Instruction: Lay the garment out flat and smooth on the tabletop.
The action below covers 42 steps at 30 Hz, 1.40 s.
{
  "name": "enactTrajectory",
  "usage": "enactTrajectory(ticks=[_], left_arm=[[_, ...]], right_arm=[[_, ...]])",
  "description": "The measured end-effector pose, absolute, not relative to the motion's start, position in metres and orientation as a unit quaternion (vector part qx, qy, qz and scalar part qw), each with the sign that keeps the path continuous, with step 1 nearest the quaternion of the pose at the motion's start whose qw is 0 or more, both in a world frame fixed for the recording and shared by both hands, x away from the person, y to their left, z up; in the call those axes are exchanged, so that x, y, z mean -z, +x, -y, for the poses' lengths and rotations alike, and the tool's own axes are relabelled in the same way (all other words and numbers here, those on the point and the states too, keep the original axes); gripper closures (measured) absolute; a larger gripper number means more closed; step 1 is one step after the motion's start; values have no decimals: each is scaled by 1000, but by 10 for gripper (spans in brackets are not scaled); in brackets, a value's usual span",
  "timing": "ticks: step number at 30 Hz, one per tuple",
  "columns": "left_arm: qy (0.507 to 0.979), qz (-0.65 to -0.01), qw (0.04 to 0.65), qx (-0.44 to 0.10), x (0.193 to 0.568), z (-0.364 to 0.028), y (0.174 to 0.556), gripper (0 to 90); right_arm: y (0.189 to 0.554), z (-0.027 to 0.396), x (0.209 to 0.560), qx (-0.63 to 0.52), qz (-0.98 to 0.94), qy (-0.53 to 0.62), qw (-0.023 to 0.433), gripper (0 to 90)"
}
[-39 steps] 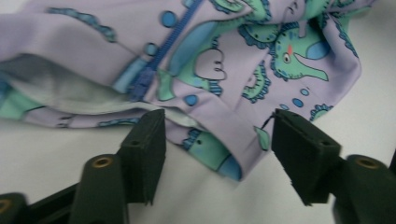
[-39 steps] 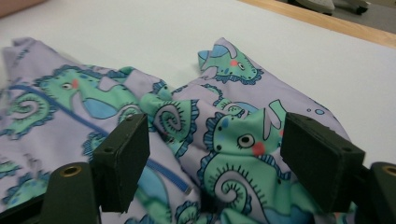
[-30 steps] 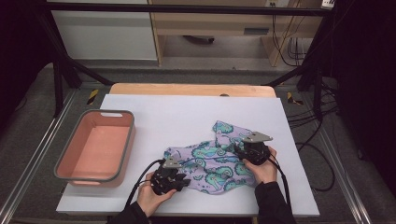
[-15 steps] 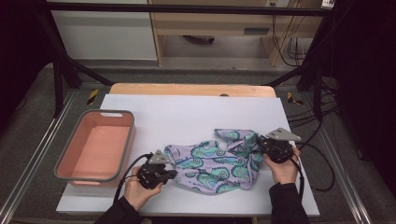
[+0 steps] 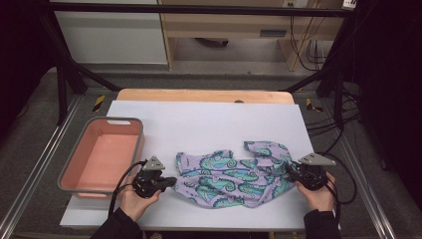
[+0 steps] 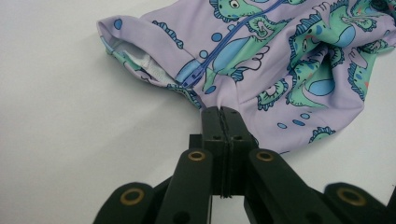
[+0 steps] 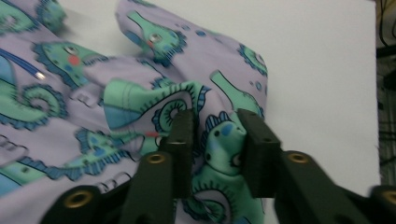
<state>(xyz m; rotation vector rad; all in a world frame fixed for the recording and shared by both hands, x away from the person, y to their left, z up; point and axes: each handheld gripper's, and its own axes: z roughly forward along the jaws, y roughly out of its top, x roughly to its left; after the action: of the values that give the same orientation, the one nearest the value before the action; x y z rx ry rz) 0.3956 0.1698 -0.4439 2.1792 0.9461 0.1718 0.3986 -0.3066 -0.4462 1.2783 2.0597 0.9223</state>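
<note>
A lilac garment (image 5: 234,177) printed with green seahorses lies stretched left to right on the white table sheet (image 5: 209,119). My left gripper (image 5: 171,181) sits at its left end, shut on a pinch of the cloth's edge (image 6: 289,60) near a blue zip; the jaws (image 6: 223,114) meet tight on the fabric. My right gripper (image 5: 291,172) is at the garment's right end. Its jaws (image 7: 215,126) have just been opening and stand apart, with a loose bunch of the printed cloth (image 7: 93,93) between them.
A pink tub with a grey rim (image 5: 114,120) stands at the table's left, close to my left hand. A wooden board edge (image 5: 199,94) runs along the table's far side. Black frame posts and cables stand to the right of the table.
Both hands have moved apart, the left one leftward and the right one rightward, drawing the bunched garment out wide. The right jaws now stand wider than before.
</note>
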Motion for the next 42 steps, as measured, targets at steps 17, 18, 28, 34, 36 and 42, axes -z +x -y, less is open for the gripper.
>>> enactTrajectory(ticks=[17,18,28,34,36,42], left_arm=[[853,-361,370,-69,444,-170,396,895],[853,-361,370,-69,444,-170,396,895],[851,-358,377,-74,441,-171,395,894],[851,-358,377,-74,442,-171,395,895],[850,-358,378,-74,442,-170,395,895],[851,-358,378,-74,444,-170,395,895]], right_arm=[[444,241,466,-287,-813,449,235,583],[442,243,464,-291,-811,451,235,678],[416,293,437,-281,-758,497,316,825],[400,318,445,-259,-759,515,304,786],[397,317,446,-276,-757,512,298,731],[402,276,425,-369,-766,442,286,491]])
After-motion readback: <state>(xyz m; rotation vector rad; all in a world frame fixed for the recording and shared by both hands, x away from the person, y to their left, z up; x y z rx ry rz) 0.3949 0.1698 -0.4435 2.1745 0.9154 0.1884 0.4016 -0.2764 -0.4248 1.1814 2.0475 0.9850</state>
